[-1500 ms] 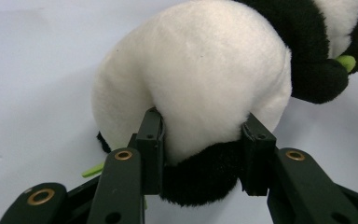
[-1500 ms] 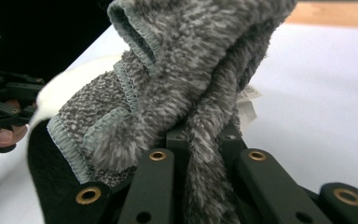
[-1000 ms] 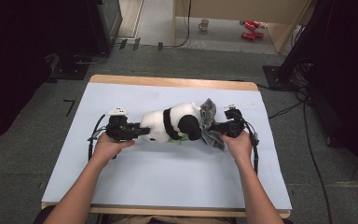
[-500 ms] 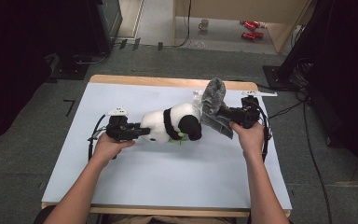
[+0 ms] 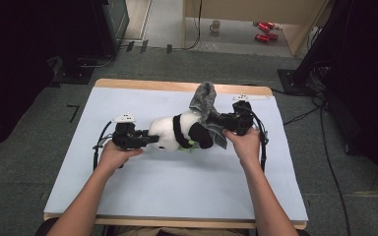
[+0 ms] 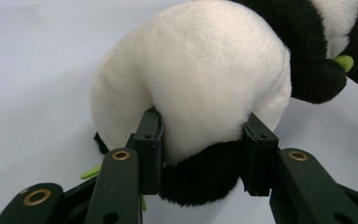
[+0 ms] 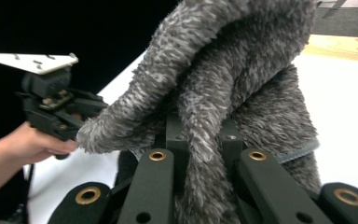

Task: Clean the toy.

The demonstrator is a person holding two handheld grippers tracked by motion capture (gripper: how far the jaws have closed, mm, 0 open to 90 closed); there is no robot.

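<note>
A person is working at a pale blue worktop [image 5: 142,196] with a tool in each hand. The toy panda [image 5: 177,132] is lying on its side a little behind the middle of the worktop, its long axis running from left to right, with clear surface on every side of it. The left tool [image 5: 146,139] is reaching in from the left and is clamping the white rump of the panda [image 6: 200,79]; in the left gripper view the two black pads [image 6: 150,140] are pressing into the plush on either side, so the jaws are standing partly apart with the toy between them. The left hand [image 5: 113,156] is resting low, well in from the left edge.

The right tool [image 5: 215,121] is coming in from the right and its jaws are pinched together on a grey fluffy cloth [image 5: 204,101]. In the right gripper view the cloth [image 7: 242,79] is bunching up between the jaws and standing above them, while a flap is hanging down beside the panda's dark end. The right hand [image 5: 243,142] is holding that tool above the surface, nearer the far right corner than the near one.

The widest open room is lying toward the near edge, where only the two forearms are crossing the bare worktop. A narrower bare strip is running along the far edge [image 5: 138,84], behind the panda and the cloth. The left and right edges are both staying well apart from the tools, with cables [image 5: 262,142] trailing by the right hand.
</note>
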